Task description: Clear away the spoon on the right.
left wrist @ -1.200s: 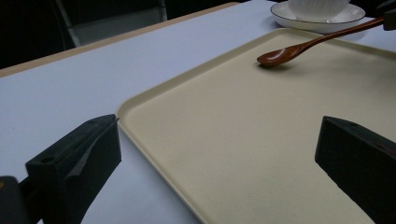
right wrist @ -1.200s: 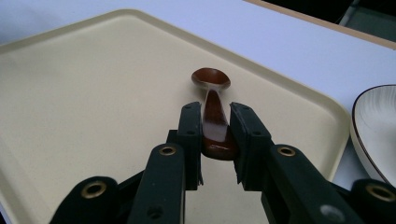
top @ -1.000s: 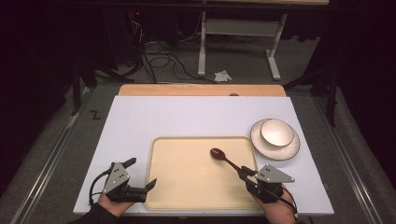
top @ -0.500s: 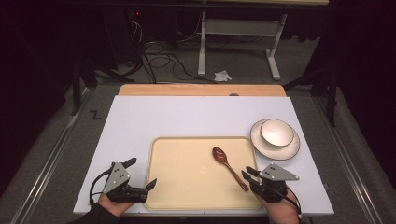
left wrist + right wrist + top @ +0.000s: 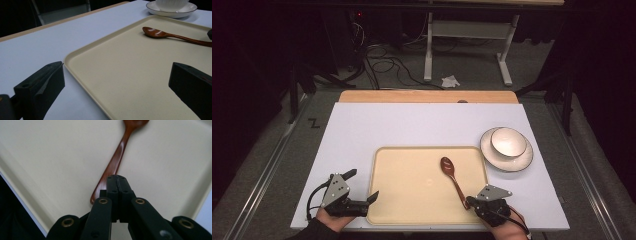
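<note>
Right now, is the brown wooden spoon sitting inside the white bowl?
No, the brown wooden spoon lies flat on the beige tray, apart from the white bowl.

Wooden spoon (image 5: 452, 176) lies on tray (image 5: 412, 200); right gripper (image 5: 470, 202) at handle end.

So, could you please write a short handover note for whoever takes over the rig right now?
Left claw: open, jaws either side of the left rim of the tray, not clamped.
Right claw: shut, over the handle end of the spoon, seemingly not gripping it.
Bowl sits on its plate, right of the tray.
Done: spoon lies flat on the tray.
Left: probably clamping the tray rim.
</note>
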A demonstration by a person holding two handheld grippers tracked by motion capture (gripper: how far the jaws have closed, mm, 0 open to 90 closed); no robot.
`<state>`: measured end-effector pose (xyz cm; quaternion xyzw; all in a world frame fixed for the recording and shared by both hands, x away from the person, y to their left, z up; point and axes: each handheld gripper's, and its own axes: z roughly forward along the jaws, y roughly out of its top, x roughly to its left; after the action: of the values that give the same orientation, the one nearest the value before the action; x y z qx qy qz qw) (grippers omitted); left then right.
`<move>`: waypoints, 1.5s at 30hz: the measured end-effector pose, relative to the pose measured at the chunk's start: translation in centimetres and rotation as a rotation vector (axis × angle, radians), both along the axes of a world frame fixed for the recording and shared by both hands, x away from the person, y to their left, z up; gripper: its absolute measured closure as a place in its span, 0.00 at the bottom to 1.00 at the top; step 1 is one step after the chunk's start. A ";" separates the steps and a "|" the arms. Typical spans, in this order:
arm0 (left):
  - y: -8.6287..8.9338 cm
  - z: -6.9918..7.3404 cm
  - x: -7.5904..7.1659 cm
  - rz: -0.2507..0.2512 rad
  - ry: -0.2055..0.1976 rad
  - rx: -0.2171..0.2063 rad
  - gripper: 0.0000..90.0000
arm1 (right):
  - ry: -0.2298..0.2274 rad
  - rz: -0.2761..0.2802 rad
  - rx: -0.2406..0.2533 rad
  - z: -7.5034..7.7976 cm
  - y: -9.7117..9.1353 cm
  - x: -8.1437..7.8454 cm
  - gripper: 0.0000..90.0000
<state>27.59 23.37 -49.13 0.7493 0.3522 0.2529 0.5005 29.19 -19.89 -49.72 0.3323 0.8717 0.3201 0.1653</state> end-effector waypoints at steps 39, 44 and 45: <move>-0.1 0.0 -0.1 -0.020 -0.002 0.000 0.01 | -0.033 -0.078 -0.035 1.2 5.0 8.5 1.00; 0.0 0.0 -0.1 -0.013 0.003 0.000 0.01 | -0.078 -0.065 0.067 1.7 3.4 7.5 0.77; 0.0 -0.1 0.0 -0.013 0.005 0.002 0.01 | -0.092 -0.058 0.086 1.9 3.0 7.3 0.69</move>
<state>27.56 23.35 -49.19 0.7528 0.3483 0.2480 0.5004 36.47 -16.84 -47.86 0.3493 0.8386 0.3670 0.2000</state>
